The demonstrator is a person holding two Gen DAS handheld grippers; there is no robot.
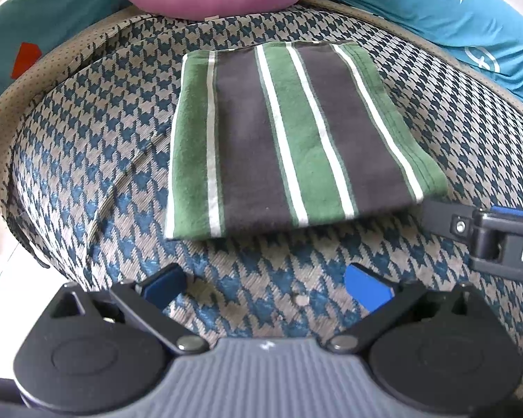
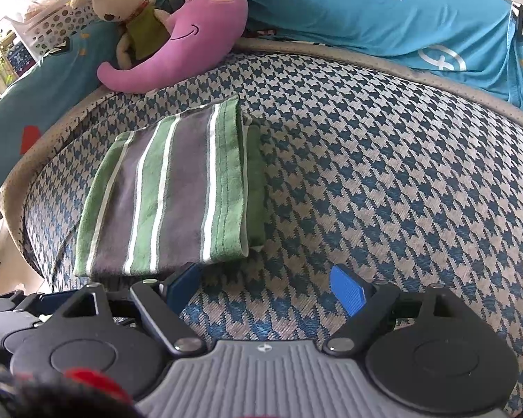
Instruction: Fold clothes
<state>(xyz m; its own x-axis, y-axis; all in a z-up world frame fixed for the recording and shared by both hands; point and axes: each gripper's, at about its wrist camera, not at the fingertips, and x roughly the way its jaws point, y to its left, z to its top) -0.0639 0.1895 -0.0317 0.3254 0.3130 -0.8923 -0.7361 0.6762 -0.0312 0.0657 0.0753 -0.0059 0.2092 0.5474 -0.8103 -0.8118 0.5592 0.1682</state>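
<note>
Nearly Done: Folded Stripes, 2 Empty Claws

Now the green, grey and white striped folded garment (image 1: 289,132) lies flat as a neat rectangle on the blue-and-beige houndstooth cushion (image 1: 97,160), with a pink crescent-shaped plush pillow (image 2: 191,35) and a beige stuffed rabbit (image 2: 122,3) beyond its far edge. The left gripper (image 1: 265,287) hangs just short of the garment's near edge, its blue pads spread wide and holding nothing. The right gripper (image 2: 266,291) sits at the near right corner, likewise spread wide and empty; its left pad lies close against the cloth edge.

Judging from the tidy shape, folding looks about finished. The risk is that right pad: any sideways drag could catch the top layer and peel the stack open, since a darker green under-layer already peeks out along the right side. Lifting straight away would avoid it.
</note>
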